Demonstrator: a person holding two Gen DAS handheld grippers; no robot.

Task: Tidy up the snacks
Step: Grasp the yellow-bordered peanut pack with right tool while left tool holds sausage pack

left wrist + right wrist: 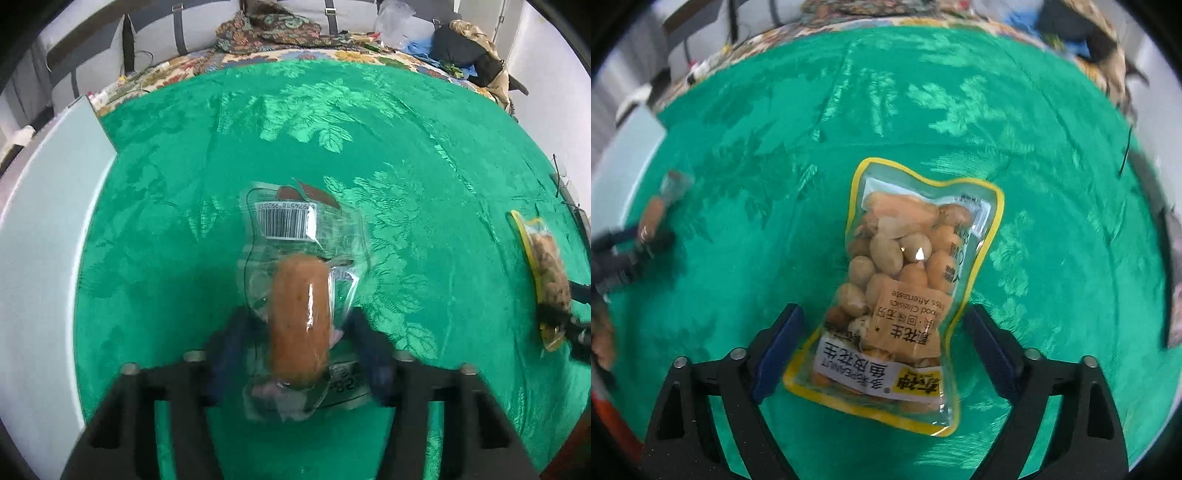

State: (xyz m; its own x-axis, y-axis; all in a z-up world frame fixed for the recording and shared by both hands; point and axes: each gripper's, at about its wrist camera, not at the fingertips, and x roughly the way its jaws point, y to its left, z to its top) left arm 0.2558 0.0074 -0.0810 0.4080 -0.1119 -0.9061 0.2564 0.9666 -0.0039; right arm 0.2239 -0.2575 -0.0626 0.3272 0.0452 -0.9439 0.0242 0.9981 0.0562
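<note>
sausage pack point(299, 295): on the green cloth point(332, 122), right of the pale box point(40, 229); orange cylinder in slick, crinkled clear film.
left gripper point(299, 332): pads close on the pack; blur hides whether they press, so i cannot tell.
peanut pouch point(905, 288): further right of the box; lumpy, yellow-edged, glossy.
right gripper point(882, 354): released, pads clear of the pouch.
risk: film likely slips; a skewed pouch may twist when pinched.

A green leaf-patterned tablecloth point(369, 147) covers the surface; on it lie a clear-wrapped sausage point(299, 321) (barcode showing) and a yellow-edged peanut packet point(905, 288).
</note>
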